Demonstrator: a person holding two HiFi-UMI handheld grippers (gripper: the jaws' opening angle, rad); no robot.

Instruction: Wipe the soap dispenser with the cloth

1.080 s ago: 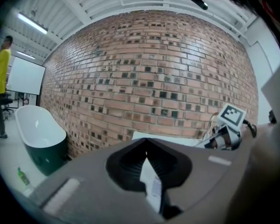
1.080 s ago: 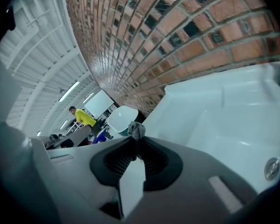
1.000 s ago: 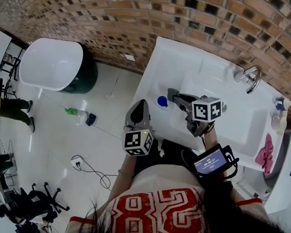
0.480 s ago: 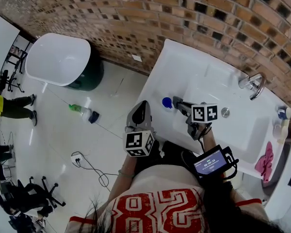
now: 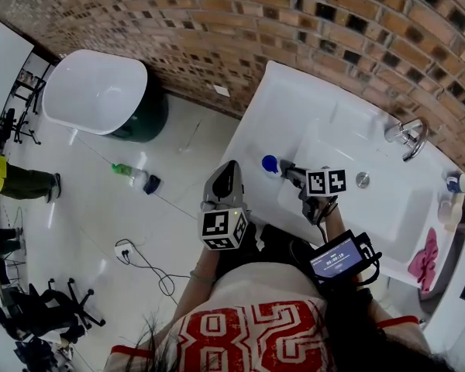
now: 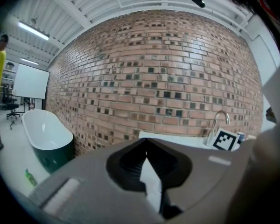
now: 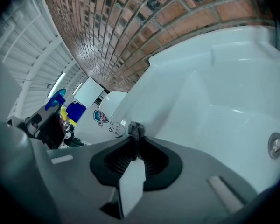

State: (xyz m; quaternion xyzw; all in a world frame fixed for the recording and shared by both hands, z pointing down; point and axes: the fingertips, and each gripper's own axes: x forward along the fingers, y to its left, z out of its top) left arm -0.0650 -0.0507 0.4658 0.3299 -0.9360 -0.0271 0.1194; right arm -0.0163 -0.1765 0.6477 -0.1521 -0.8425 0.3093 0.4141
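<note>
Overhead, we saw a white washbasin [image 5: 256, 126] set against a brick wall [image 5: 217, 22], with its chrome faucet [image 5: 407, 134] at the wall side and the drain [image 5: 362, 179] in the bowl. The floor [image 5: 116, 223] to the left was pale and glossy, and a white bathtub [image 5: 93, 95] with a dark green outside stood by the same wall, well apart from the basin. A green bottle [image 5: 124, 174] lay on the floor between them, and a cable [image 5: 143, 266] and office chairs [image 5: 46, 316] were nearer us.

The soap dispenser [image 5: 270, 163], white with a blue top, stood on the flat left rim of the washbasin, near its front edge. The right gripper [image 5: 288, 170] reached over that front edge with its tips just beside the dispenser; whether they touched it we could not tell. In its own view the jaws were closed together, pinching a small grey tuft [image 7: 136, 129] at their tips, with the dispenser's label close behind.

The left gripper [image 5: 226, 166] hung off the basin's left corner, over open floor, its jaws closed together with nothing between them. A pink cloth [image 5: 424, 254] lay at the far right end of the counter, well apart from both grippers.
</note>
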